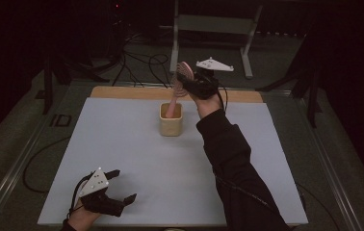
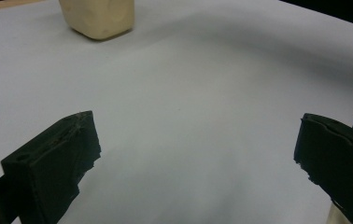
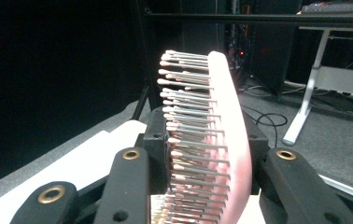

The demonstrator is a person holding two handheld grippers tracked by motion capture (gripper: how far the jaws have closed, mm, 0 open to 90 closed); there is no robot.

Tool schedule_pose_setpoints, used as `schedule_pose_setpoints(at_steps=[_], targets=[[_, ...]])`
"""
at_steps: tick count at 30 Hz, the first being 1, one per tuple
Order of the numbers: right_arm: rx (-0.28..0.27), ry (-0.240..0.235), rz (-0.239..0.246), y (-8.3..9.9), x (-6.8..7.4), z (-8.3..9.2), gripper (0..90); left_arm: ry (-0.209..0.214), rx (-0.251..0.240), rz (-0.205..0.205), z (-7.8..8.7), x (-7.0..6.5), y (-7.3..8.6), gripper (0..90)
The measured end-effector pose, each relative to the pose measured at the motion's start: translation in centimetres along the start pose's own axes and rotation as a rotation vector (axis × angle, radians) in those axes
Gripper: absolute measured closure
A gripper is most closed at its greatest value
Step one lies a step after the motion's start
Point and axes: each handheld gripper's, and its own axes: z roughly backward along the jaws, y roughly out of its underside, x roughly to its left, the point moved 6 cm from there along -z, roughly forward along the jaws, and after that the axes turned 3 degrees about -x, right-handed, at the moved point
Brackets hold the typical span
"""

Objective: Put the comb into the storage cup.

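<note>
Above the cup point(image 1: 171, 120), right gripper point(image 1: 192, 82) clamped on the pink hairbrush point(image 1: 179, 89), handle end already down inside the rim.

Gripping by the bristled head point(image 3: 212, 140), jaws pressed on both sides, bristles to one side and smooth back to the other; leaves the slim handle free to lead into the cup, standing toward the far edge of the white mat point(image 1: 122, 159). Leaning a little, probably resting on the cup's inner wall, though hard to tell in this dim light. Down at the near corner, left gripper point(image 1: 120, 187) parked low over the mat, jaws spread wide, nothing between them, well clear of the work and looking across at the cup.
</note>
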Motion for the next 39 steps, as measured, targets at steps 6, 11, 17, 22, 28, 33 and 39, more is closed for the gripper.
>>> schedule_pose_setpoints(at_steps=[6,11,17,22,28,33,39], targets=[[0.015,0.005,-0.001,0.8,0.0,-0.5,64.9,0.001,0.000,-0.004,0.0,0.0,0.0,0.3],[0.019,0.007,-0.004,1.5,-0.1,-0.9,64.9,0.002,-0.001,-0.007,0.0,0.0,0.0,0.3],[0.031,0.006,-0.008,2.4,0.0,-1.4,64.9,0.005,0.000,-0.008,0.0,-0.1,0.1,0.3],[0.028,0.012,-0.008,2.9,-0.1,-1.7,64.9,0.004,0.002,-0.010,0.0,-0.1,0.1,0.3],[0.027,0.014,-0.021,3.3,-0.3,-1.8,64.8,0.003,0.004,-0.013,0.0,-0.1,0.1,0.3],[0.030,0.011,-0.034,3.7,-0.4,-2.0,64.8,0.006,0.008,-0.018,-0.1,-0.1,0.2,0.3],[0.032,0.016,-0.041,4.2,-0.4,-2.3,64.8,0.006,0.008,-0.019,-0.1,-0.1,0.2,0.3]])
